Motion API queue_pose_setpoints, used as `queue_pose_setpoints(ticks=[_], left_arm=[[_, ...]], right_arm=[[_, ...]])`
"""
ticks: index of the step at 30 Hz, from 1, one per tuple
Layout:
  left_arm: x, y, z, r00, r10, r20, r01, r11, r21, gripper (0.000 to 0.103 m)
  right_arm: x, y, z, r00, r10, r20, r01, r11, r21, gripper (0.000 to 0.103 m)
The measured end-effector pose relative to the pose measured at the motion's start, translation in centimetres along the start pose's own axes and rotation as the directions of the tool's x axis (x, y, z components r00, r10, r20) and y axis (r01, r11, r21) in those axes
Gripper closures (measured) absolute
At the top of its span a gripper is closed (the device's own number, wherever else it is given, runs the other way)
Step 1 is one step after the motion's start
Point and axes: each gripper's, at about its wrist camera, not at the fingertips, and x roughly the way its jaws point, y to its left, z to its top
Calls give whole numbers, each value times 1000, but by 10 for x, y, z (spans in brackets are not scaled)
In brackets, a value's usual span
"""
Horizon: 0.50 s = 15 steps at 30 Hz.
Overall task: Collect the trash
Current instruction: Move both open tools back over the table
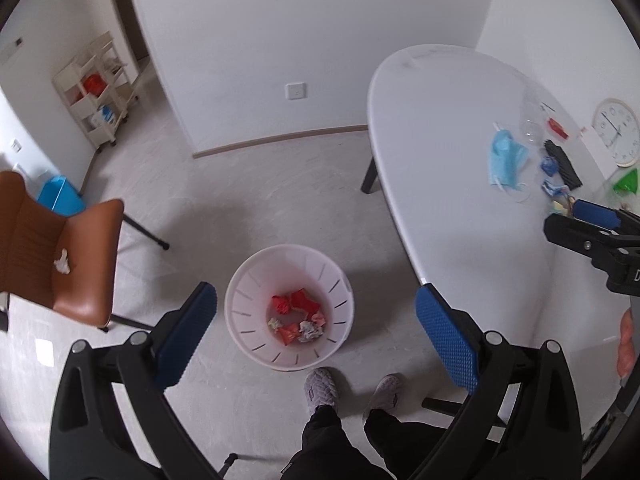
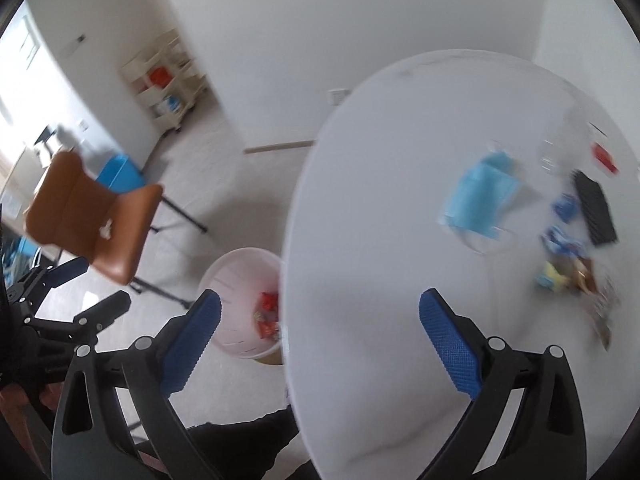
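A white slotted bin (image 1: 289,307) stands on the floor beside the table and holds several crumpled red and pale wrappers (image 1: 298,316). My left gripper (image 1: 316,312) is open and empty, directly above the bin. My right gripper (image 2: 320,320) is open and empty over the white table's near edge (image 2: 380,280); it also shows in the left wrist view (image 1: 592,224). On the table lie a blue face mask (image 2: 478,196), small blue wrappers (image 2: 564,206) and a yellow and brown wrapper pile (image 2: 568,274). A white tissue scrap (image 1: 62,266) lies on the brown chair (image 1: 60,248).
A black comb-like strip (image 1: 562,164), a clear plastic bottle (image 1: 530,122), a red packet (image 1: 558,127), a green item (image 1: 626,182) and a wall clock (image 1: 616,132) sit at the table's far side. A cream shelf cart (image 1: 98,88) and a blue box (image 1: 60,200) stand left. The person's feet (image 1: 320,388) are by the bin.
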Motion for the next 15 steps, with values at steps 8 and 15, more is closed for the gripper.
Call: queue_pose_setpoints(ticks=[8, 15], left_arm=[[-2, -32, 5, 999, -42, 10, 42, 997, 63, 8], [1, -59, 10, 998, -70, 3, 69, 990, 122, 8]], right_arm=[[-18, -42, -20, 999, -46, 14, 44, 993, 108, 4], [-27, -65, -31, 997, -71, 24, 66, 981, 183, 4]])
